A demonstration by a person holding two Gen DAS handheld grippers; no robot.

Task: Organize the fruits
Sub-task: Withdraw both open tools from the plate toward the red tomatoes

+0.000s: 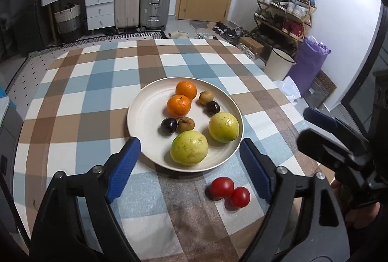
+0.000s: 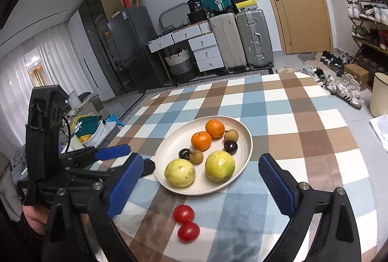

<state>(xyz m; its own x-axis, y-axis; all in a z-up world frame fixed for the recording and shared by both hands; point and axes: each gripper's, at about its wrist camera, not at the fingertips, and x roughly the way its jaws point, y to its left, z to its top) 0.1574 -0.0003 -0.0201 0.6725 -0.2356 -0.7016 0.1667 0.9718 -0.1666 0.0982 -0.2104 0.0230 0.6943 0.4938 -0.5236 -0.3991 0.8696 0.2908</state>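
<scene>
Fridge (image 2: 132, 43) in R wrist view only.

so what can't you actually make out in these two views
- Near edge of the table: in both views, hidden behind the gripper bodies.
- Right gripper in the left wrist view: one finger shows, the rest runs off the right side.
- Left gripper in the right wrist view: partly behind the right gripper's own finger.
- Small brown fruits on the plate: too small to name their kind.
</scene>
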